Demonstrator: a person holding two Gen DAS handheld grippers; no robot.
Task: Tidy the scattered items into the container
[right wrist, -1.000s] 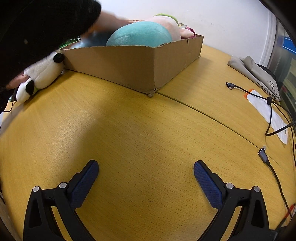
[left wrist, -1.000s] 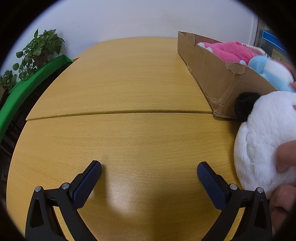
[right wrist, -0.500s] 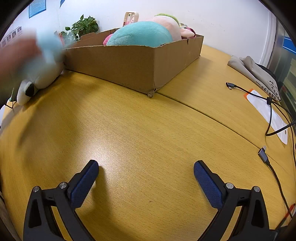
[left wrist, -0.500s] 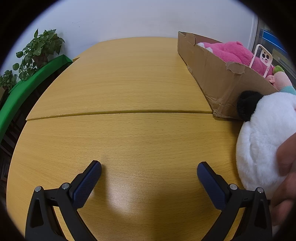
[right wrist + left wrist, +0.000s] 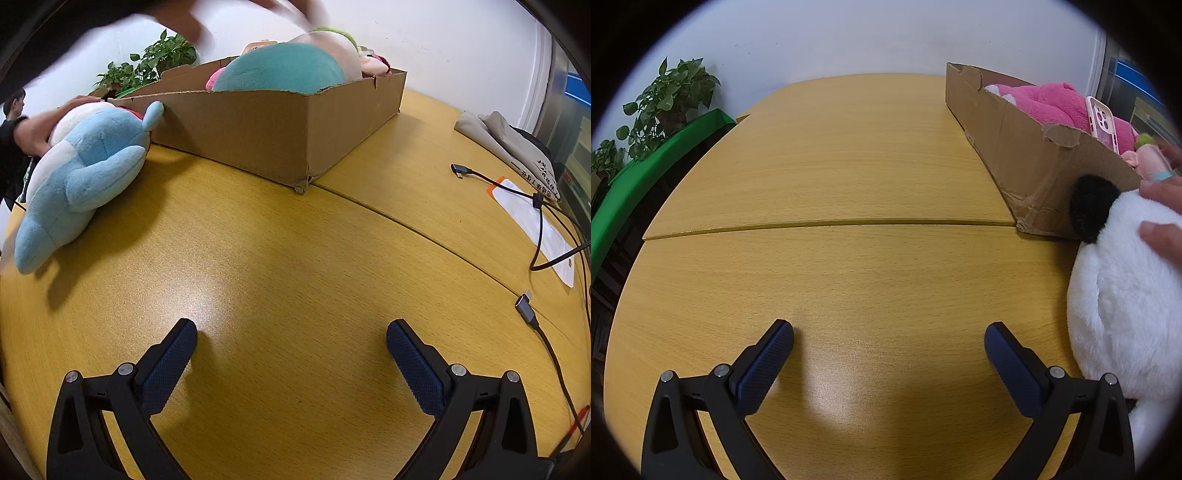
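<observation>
Both grippers rest low over the wooden table [image 5: 849, 177], jaws spread wide and empty: left gripper [image 5: 888, 338], right gripper [image 5: 291, 336]. A cardboard box [image 5: 280, 129] holds a pink plush [image 5: 1052, 103] and a teal plush [image 5: 280, 68]. Outside it, a blue dolphin plush [image 5: 85, 173] lies against its corner, beside a white panda plush [image 5: 1123, 295] touched by a hand [image 5: 1161, 221].

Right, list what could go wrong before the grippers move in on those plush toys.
A bare hand rests on the white plush; closing on it could pinch fingers. The cardboard box already looks heaped, so the blue plush may roll back out. Loose cables lie near the right gripper and could snag.
</observation>
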